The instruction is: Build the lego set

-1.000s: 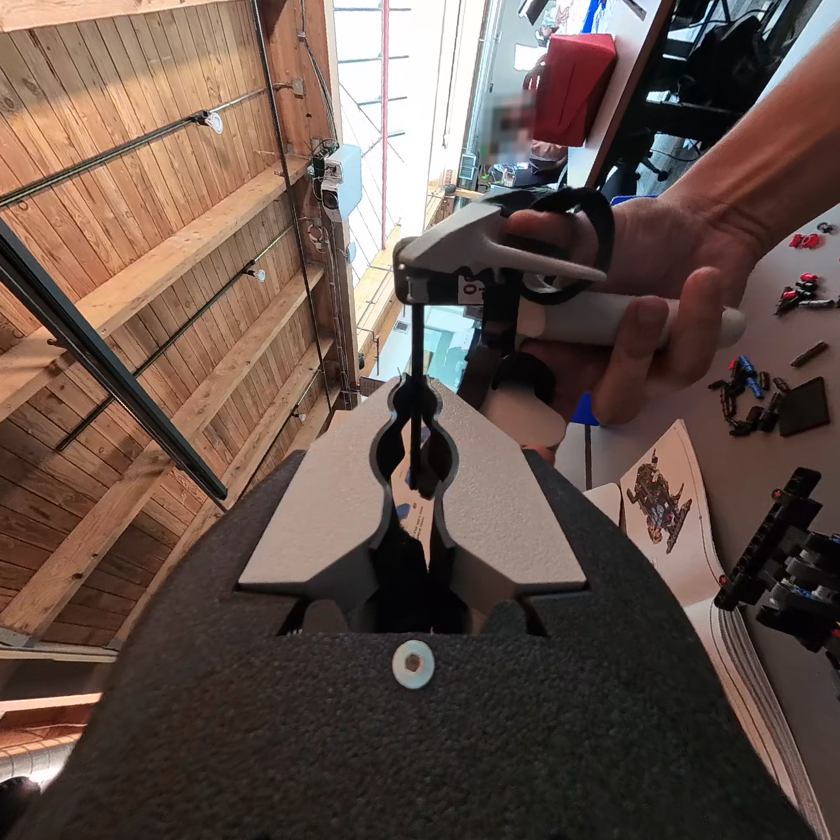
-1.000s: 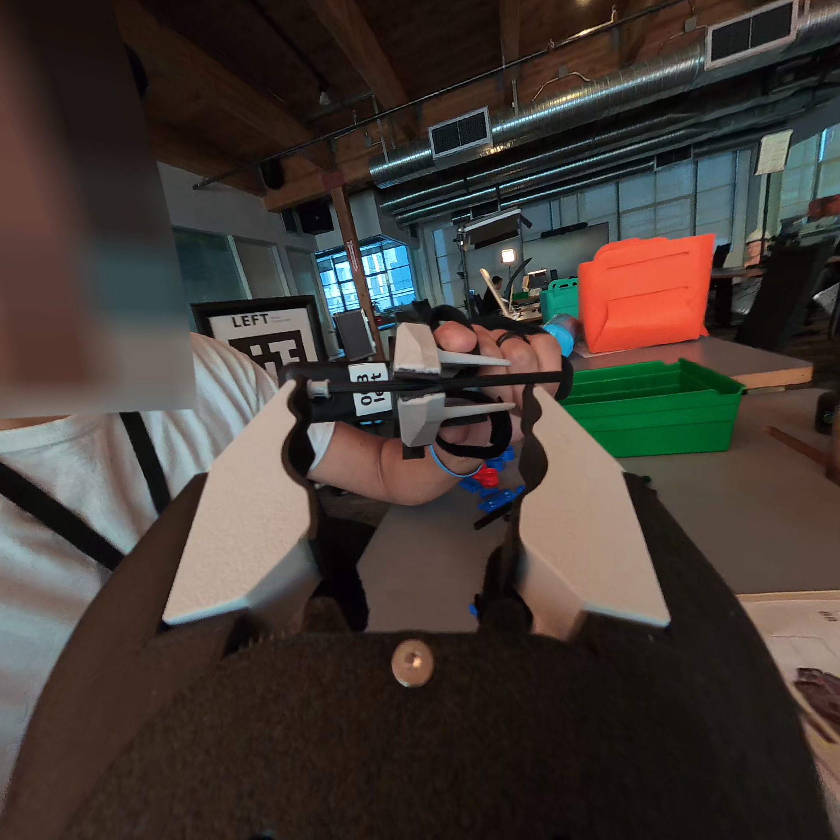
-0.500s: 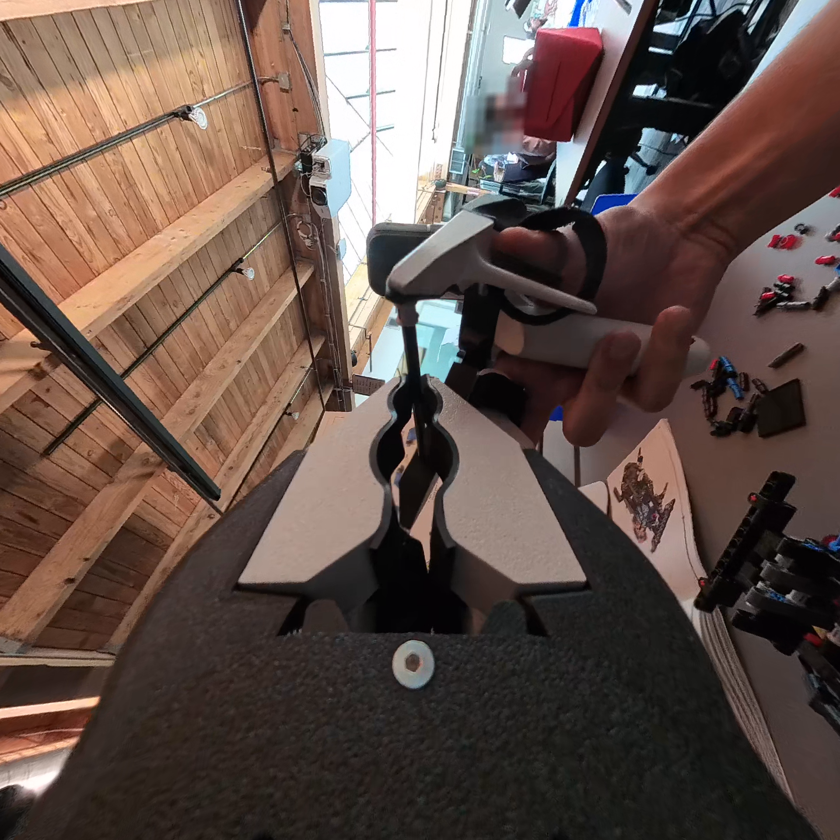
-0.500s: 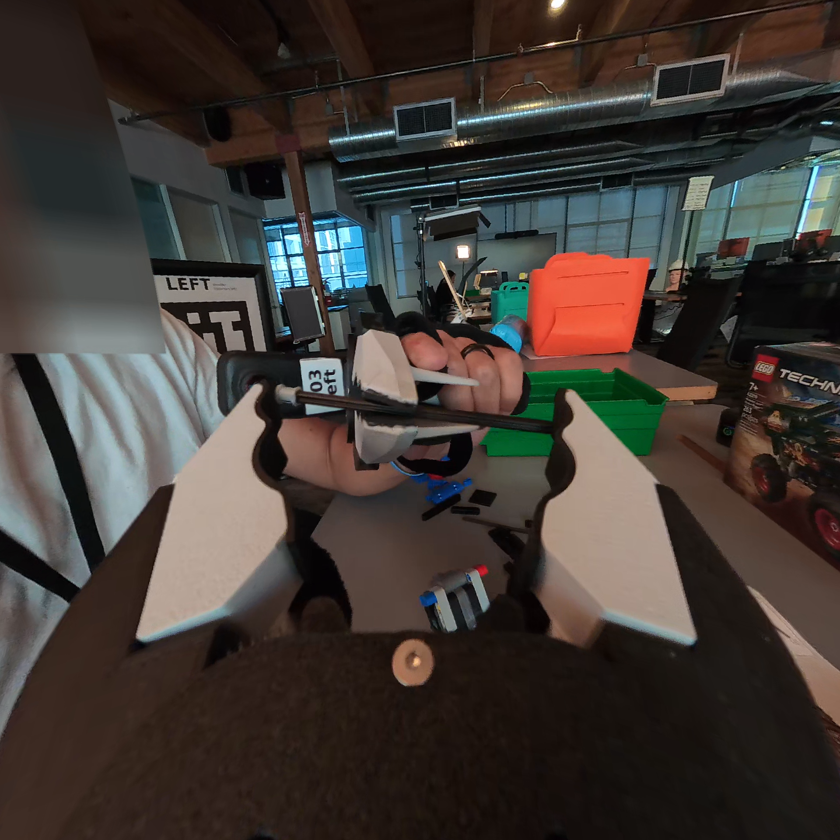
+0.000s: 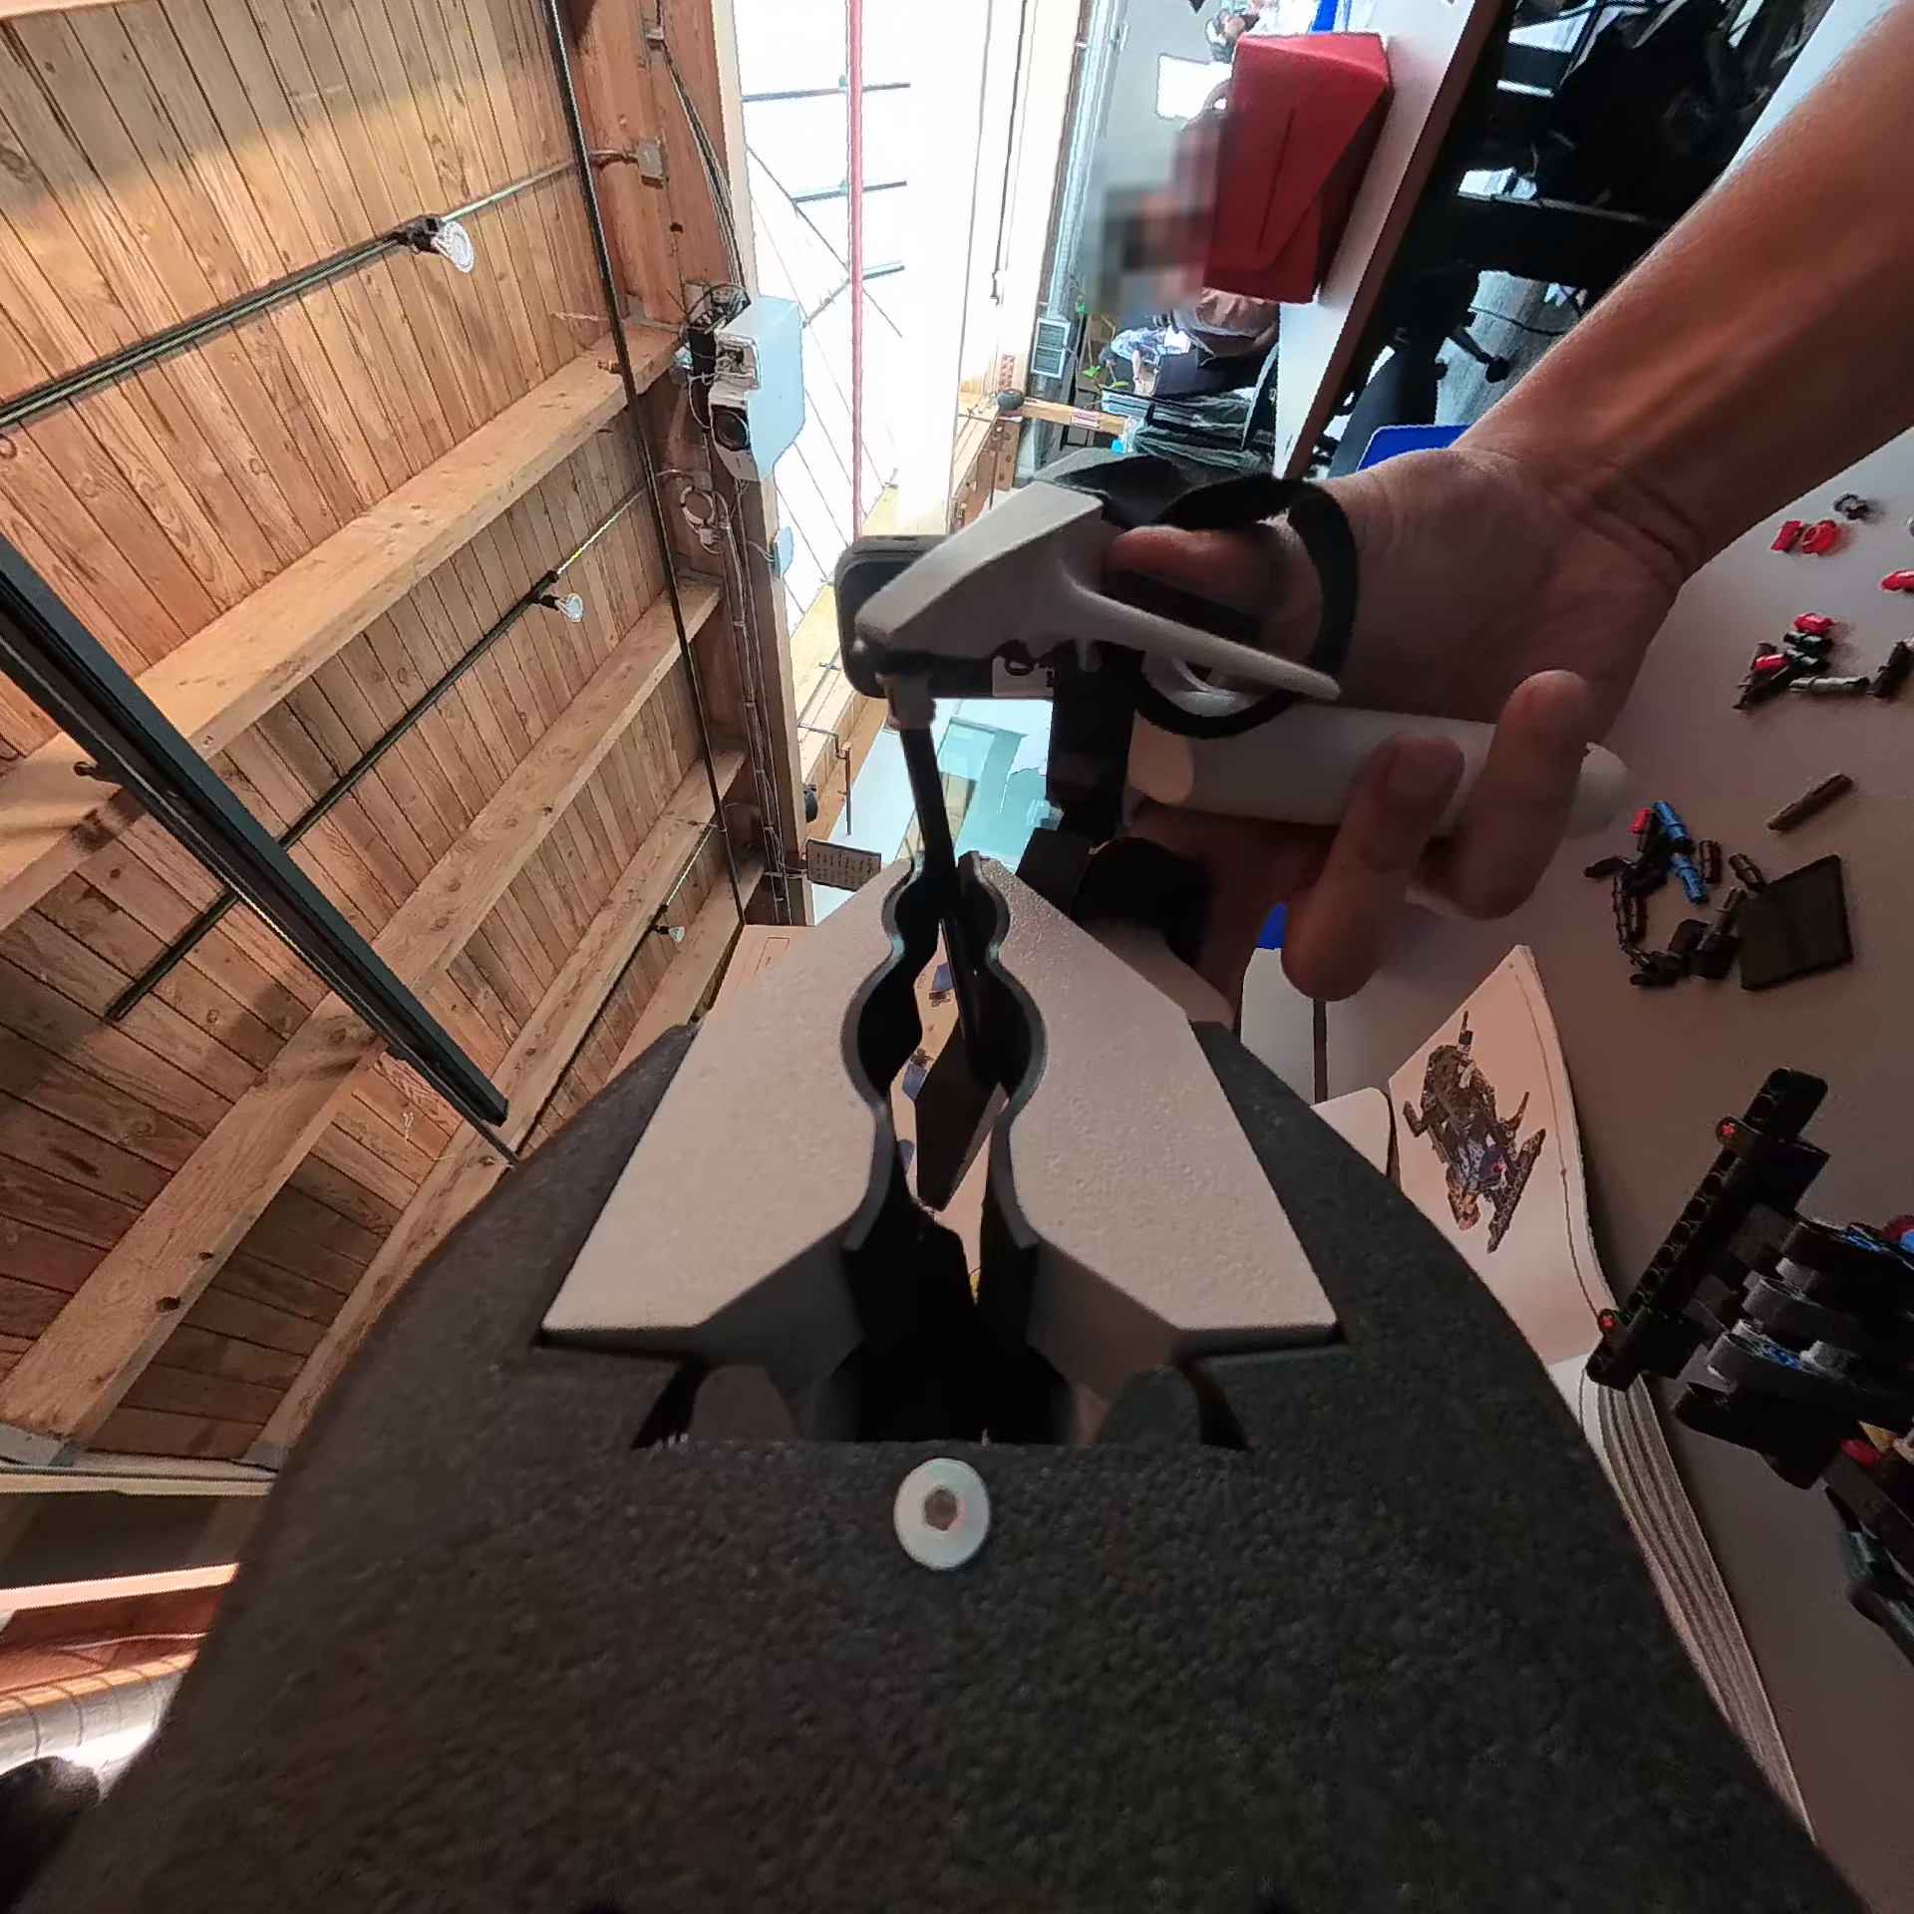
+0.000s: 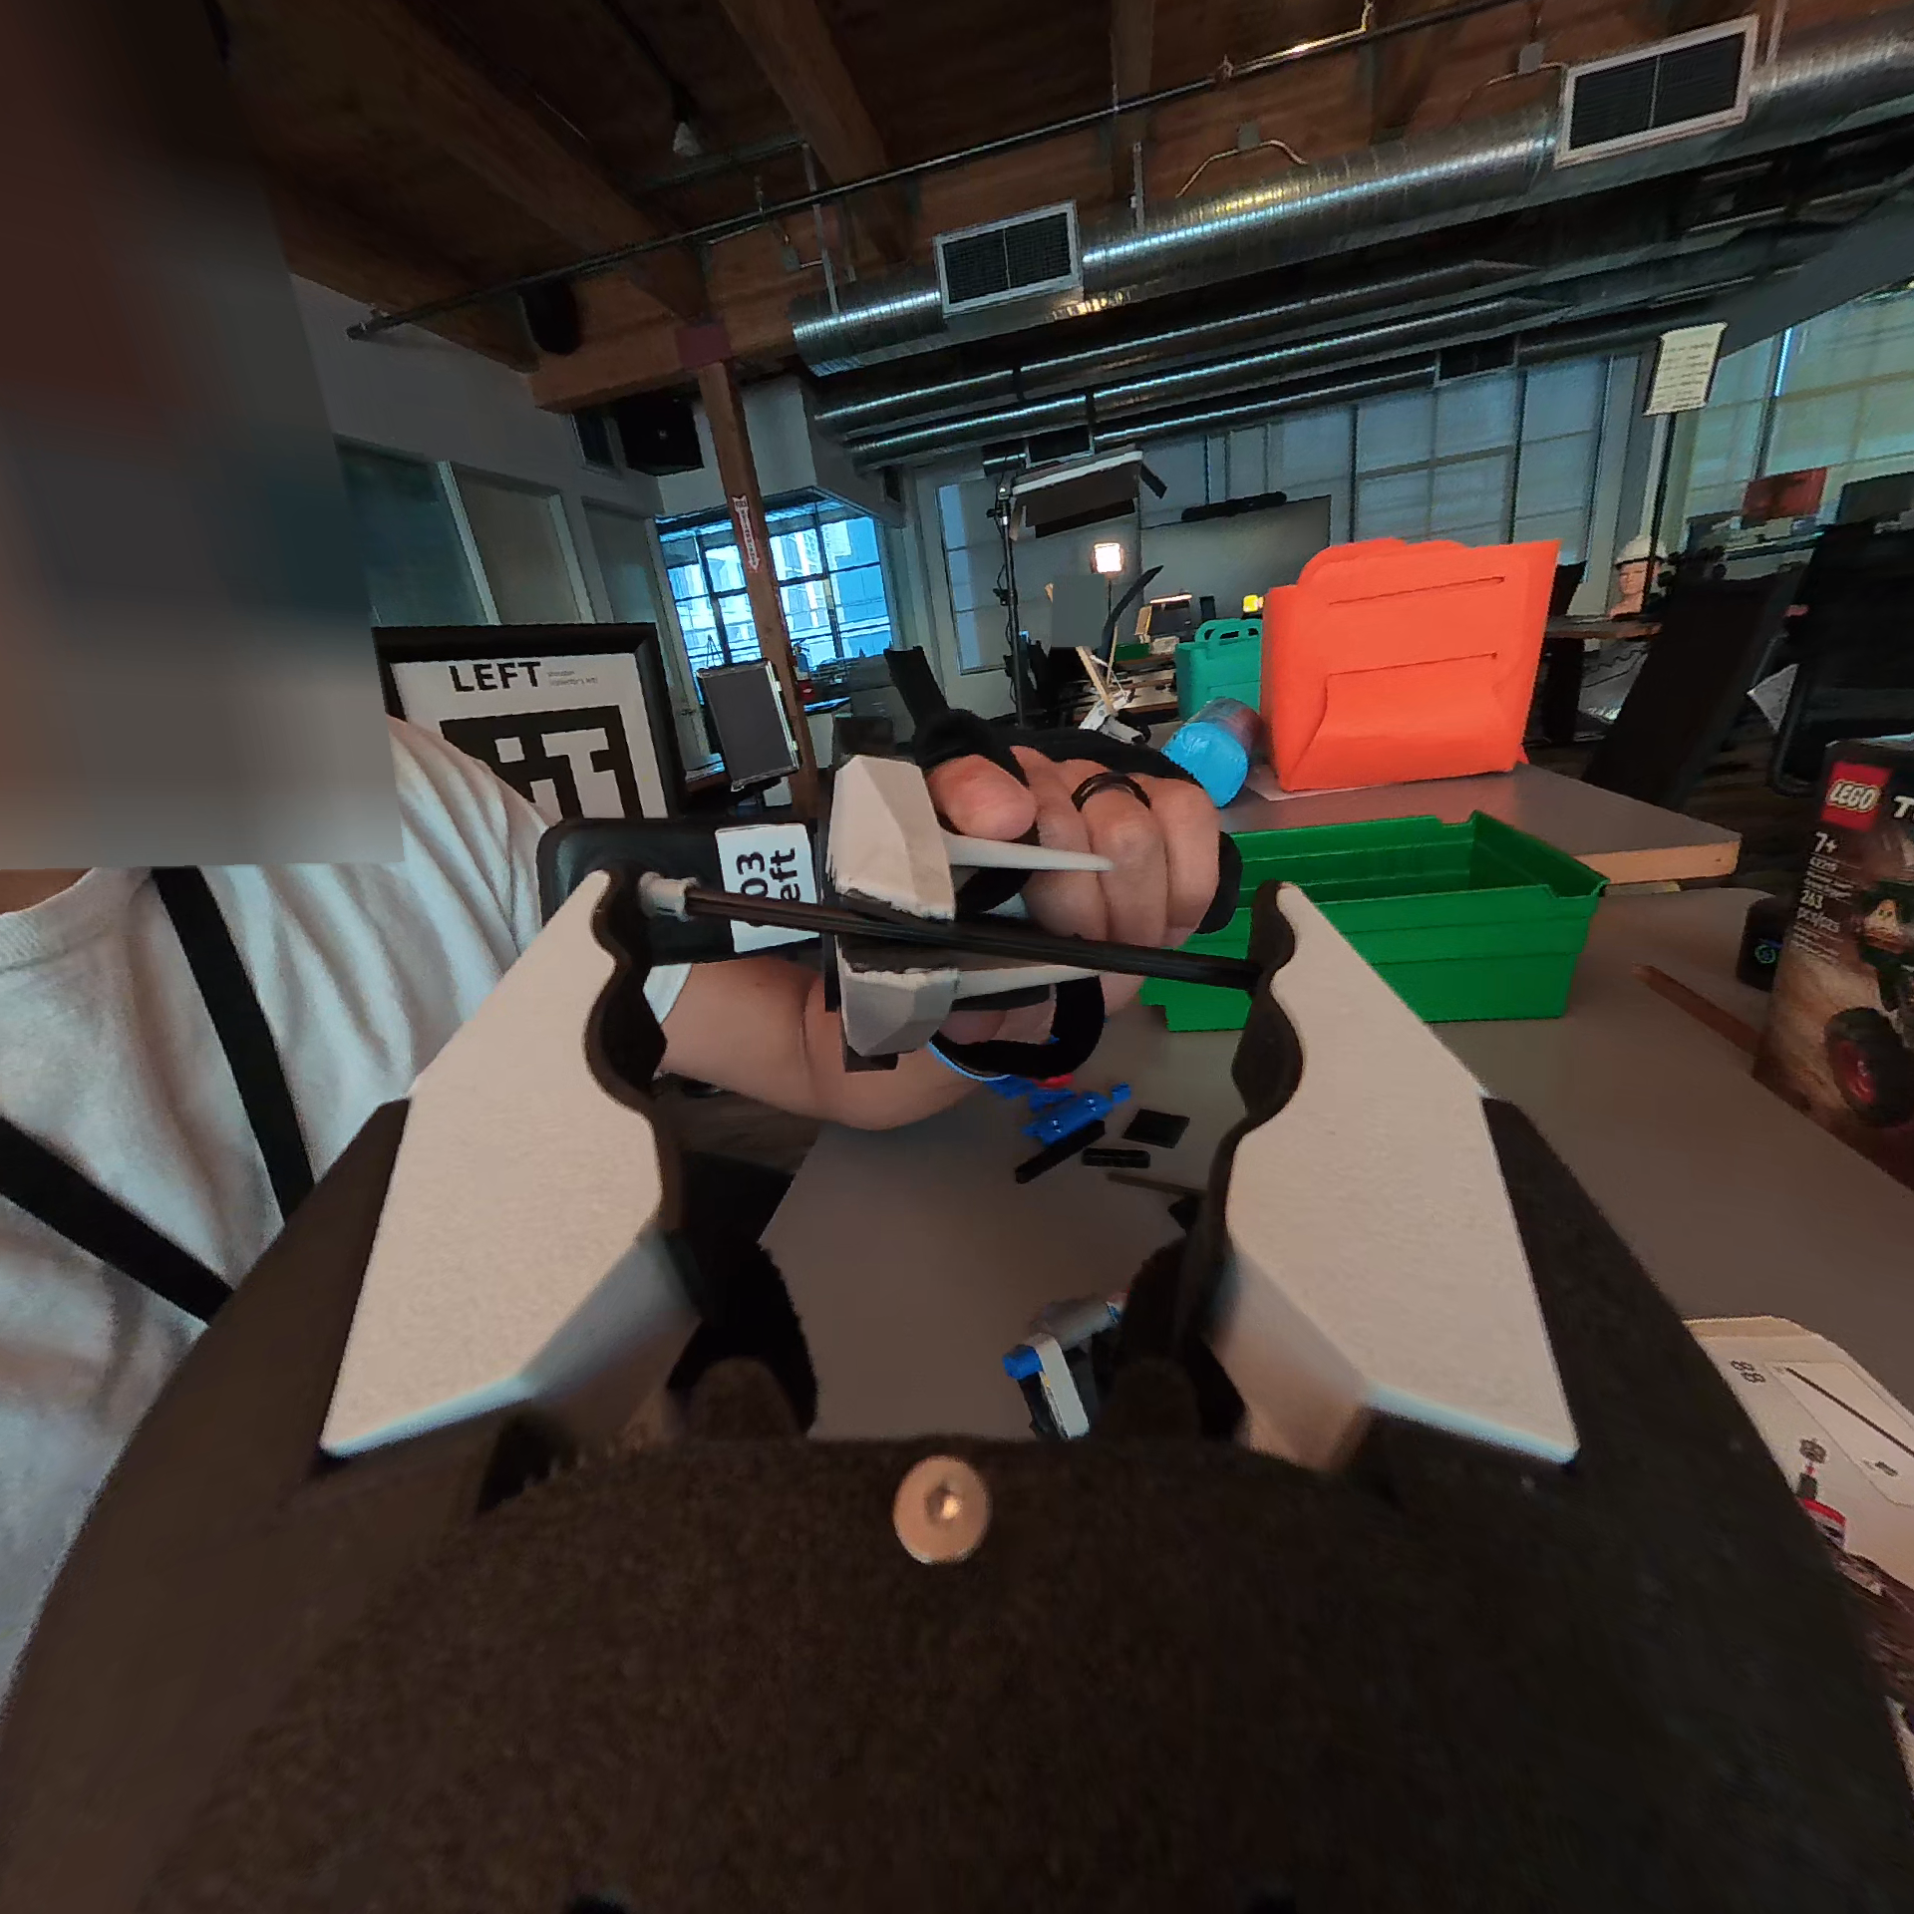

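Observation:
A thin black axle (image 5: 932,818) with a grey end runs up out of my left gripper (image 5: 948,880), which is shut on it. In the right wrist view the same axle (image 6: 1119,953) spans the gap between the fingertips of my right gripper (image 6: 943,922), whose jaws stand wide apart. I cannot tell whether its ends touch the pads. The left gripper (image 6: 844,932) shows there, clamped on the axle's middle and held by a hand. One right-gripper finger (image 5: 994,601) sits at the axle's grey end. A partly built black model (image 5: 1740,1305) stands at the right.
An instruction booklet (image 5: 1471,1160) lies on the grey table (image 6: 932,1295). Loose black, blue and red parts (image 5: 1678,911) lie beyond it; more show in the right wrist view (image 6: 1077,1113). A green bin (image 6: 1398,911), an orange case (image 6: 1409,663) and the set's box (image 6: 1844,953) stand farther back. My two grippers' fingertips are within a few centimetres of each other.
The axle has tilted, its right end now lower in the right wrist view. The right gripper's view has dropped, bringing the table parts and the box into sight. The left gripper has kept hold.

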`<move>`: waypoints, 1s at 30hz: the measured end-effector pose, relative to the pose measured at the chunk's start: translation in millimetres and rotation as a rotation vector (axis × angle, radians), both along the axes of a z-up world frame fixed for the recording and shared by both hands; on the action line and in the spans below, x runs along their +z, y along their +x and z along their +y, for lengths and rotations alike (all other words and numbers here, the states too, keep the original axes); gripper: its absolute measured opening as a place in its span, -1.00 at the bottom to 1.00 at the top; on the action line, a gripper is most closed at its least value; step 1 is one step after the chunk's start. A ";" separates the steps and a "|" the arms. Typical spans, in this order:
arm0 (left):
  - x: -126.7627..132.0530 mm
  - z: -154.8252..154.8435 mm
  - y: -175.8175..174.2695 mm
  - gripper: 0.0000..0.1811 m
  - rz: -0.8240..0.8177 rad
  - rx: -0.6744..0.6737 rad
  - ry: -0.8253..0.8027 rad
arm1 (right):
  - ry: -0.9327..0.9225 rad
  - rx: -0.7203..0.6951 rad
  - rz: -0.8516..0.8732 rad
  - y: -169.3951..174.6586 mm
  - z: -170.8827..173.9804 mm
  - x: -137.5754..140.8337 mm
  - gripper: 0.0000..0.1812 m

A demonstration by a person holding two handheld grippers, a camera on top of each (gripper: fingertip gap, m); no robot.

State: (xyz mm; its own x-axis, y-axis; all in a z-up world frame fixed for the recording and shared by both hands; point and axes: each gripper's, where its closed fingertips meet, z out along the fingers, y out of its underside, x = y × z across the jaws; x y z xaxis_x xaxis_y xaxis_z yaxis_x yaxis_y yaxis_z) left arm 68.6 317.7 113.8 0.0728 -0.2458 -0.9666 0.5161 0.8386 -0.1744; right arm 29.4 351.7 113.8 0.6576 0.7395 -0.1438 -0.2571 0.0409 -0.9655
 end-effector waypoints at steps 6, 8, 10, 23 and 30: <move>0.6 -0.5 -0.4 -0.99 -0.007 0.003 0.006 | -0.002 0.001 -0.028 -0.2 -0.2 -1.0 0.24; 0.9 -0.9 -0.5 -0.99 -0.012 0.007 0.010 | -0.008 0.007 -0.032 -0.3 -0.8 -1.3 0.24; 1.7 -1.9 -1.5 -0.98 -0.015 0.004 0.008 | -0.009 0.009 -0.037 -0.2 -1.3 -1.3 0.20; 8.6 9.0 5.6 -0.99 0.049 0.040 -0.089 | 0.062 -0.150 -0.045 16.5 4.1 8.6 0.23; -12.0 5.5 22.3 -0.99 0.715 -0.173 -0.622 | 0.292 -0.469 -0.340 27.8 -12.6 29.5 -0.44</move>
